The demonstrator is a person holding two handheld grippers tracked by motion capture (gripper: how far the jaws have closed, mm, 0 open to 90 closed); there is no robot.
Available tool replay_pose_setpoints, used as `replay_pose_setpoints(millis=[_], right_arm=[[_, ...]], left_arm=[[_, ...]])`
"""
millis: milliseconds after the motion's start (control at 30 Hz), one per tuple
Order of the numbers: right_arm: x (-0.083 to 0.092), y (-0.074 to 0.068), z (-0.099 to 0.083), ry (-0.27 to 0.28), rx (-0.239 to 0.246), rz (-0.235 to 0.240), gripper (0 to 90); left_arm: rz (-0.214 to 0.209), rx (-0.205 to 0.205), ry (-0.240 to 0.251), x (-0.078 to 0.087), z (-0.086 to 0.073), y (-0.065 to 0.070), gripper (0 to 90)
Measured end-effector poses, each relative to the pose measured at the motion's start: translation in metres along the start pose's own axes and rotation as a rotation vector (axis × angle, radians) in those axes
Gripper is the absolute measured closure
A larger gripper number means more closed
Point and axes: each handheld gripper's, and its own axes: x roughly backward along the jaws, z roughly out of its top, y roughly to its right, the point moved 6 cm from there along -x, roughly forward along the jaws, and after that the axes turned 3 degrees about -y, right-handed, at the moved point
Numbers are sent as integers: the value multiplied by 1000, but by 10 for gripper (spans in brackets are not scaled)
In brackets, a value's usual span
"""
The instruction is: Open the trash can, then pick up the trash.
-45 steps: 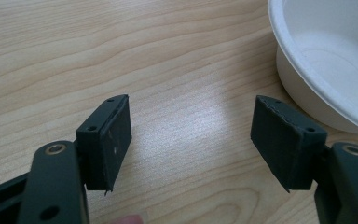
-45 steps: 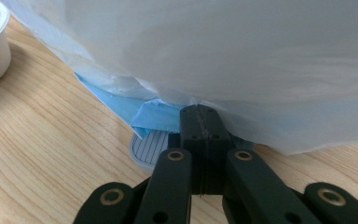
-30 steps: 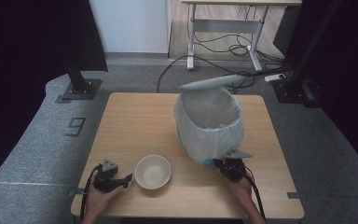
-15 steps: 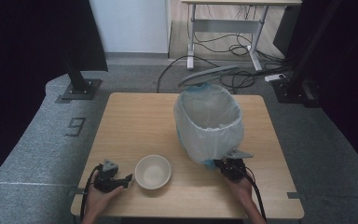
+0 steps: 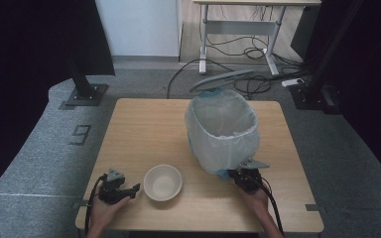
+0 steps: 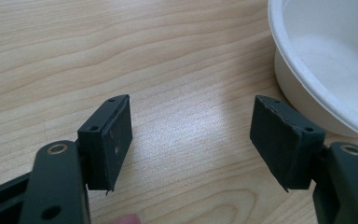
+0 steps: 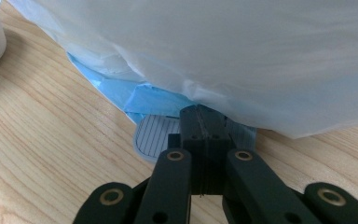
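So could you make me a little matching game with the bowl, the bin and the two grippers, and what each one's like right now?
1. left gripper
2. right gripper
3. bowl
4. pedal bin

a. lined with a white bag, lid up
b. jaws shut, resting on the grey pedal
c. empty, white
d. jaws open over bare table

Pairs: 1-d, 2-b, 3-c, 4-a
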Motion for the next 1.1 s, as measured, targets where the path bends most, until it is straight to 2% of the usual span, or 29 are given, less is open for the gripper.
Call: replay_pose_setpoints(millis=[200,233,300,333,400,633,700,867,967,1000,1100], right_arm=[[0,0,0,1,2,1,892],[0,0,0,1,2,1,892],[0,0,0,1,3,1,892],[0,0,0,1,9,-3,892],[0,0,0,0,12,-4,891],[0,0,0,2,14,-5,892],[0,0,0,4,15,-5,892],[0,-1,0,4,14,-6,891],[0,-1,0,4,15,-6,891],[0,0,0,5,15,-5,891],[0,0,0,6,15,-5,891]], left_arm=[[-22,-5,21,4,5,3,344],[-28,-4,42,7,8,5,350],[-31,-8,50,9,10,6,355],[-32,-7,75,13,13,8,358],[-37,-10,94,16,17,11,362],[-76,-45,136,21,29,26,429],[-83,-49,134,20,30,27,444],[-104,-68,84,7,30,33,459],[-108,-64,67,3,29,33,462],[-105,-68,41,-2,28,34,465],[-114,-79,6,-8,25,38,484]])
